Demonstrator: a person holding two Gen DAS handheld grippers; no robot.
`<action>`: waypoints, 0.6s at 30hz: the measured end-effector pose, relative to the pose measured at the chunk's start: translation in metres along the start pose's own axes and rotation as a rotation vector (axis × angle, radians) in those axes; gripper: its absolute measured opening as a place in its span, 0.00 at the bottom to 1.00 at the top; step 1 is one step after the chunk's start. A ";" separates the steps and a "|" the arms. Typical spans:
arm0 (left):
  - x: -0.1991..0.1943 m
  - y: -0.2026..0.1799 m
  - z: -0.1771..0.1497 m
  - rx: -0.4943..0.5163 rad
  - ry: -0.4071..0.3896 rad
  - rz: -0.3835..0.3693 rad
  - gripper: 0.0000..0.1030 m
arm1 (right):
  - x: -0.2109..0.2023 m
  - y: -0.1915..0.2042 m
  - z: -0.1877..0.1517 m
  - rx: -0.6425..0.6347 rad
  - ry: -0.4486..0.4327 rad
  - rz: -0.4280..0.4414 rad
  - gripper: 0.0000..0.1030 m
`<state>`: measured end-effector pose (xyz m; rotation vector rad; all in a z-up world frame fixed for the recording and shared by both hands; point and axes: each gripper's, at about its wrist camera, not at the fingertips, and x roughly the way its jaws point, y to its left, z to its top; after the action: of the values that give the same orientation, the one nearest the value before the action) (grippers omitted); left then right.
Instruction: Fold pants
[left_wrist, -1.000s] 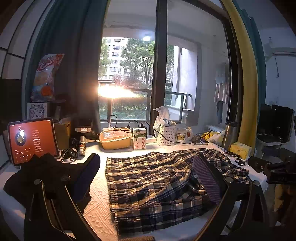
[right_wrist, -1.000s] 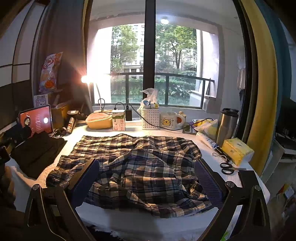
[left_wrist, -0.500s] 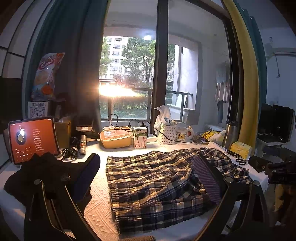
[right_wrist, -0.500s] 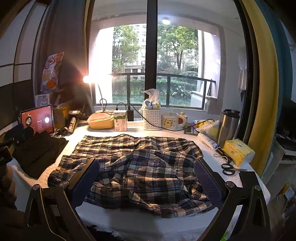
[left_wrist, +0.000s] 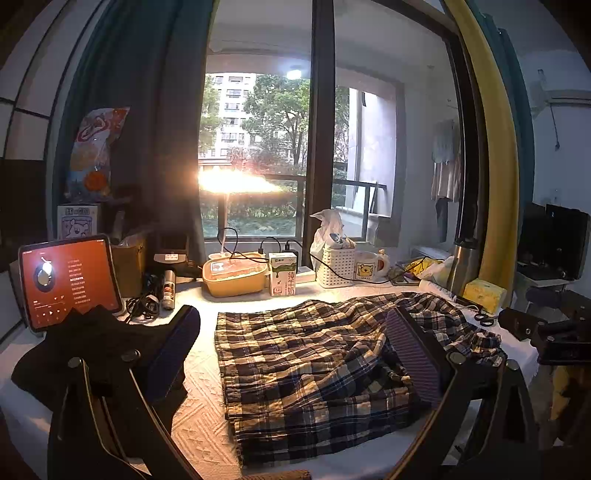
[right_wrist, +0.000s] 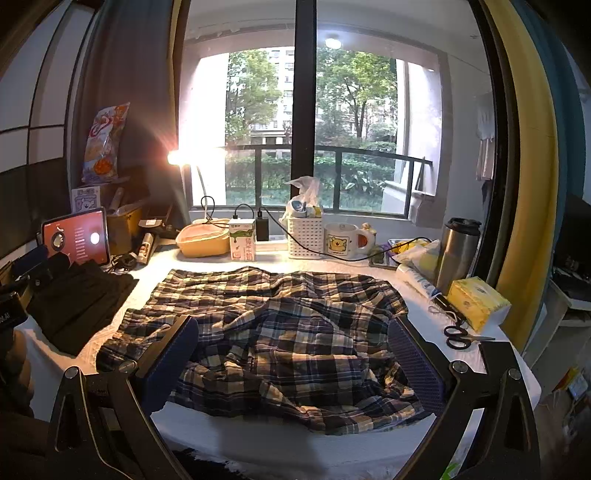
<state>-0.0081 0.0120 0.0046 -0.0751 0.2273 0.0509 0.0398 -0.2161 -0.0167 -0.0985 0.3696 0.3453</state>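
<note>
Plaid pants (right_wrist: 273, 328) lie rumpled on the table (right_wrist: 295, 439). Left tongs (left_wrist: 295, 354) and right tongs (right_wrist: 291, 354) hover spread wide, empty.

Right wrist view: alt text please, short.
Plaid pants lie rumpled on a white table, framed by the open right gripper holding nothing. Scissors lie at right, a dark folded garment at left, window behind.

Bench (right_wrist: 258, 439): white textured cover. Plaid pants (right_wrist: 273, 332) spread rumpled across the middle. Folded black garment (right_wrist: 79, 302) at left, tablet (right_wrist: 75, 236) propped behind it. Back edge: yellow container (right_wrist: 203, 240), milk carton (right_wrist: 242, 244), white basket (right_wrist: 304, 236), mug (right_wrist: 341, 240). Right: steel tumbler (right_wrist: 456, 254), yellow tissue pack (right_wrist: 478, 301), scissors (right_wrist: 460, 336).
</note>
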 end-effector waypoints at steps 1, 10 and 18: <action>0.000 0.000 0.000 -0.001 0.000 -0.001 0.97 | 0.000 0.000 0.000 0.000 0.000 0.000 1.00; 0.001 0.000 0.000 0.000 0.004 0.010 0.97 | 0.000 0.001 0.000 -0.001 -0.001 0.002 1.00; 0.001 0.000 0.000 0.002 0.008 0.016 0.97 | 0.000 0.001 0.000 0.000 -0.001 0.001 1.00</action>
<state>-0.0074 0.0121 0.0048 -0.0717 0.2363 0.0664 0.0400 -0.2153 -0.0165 -0.0978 0.3692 0.3465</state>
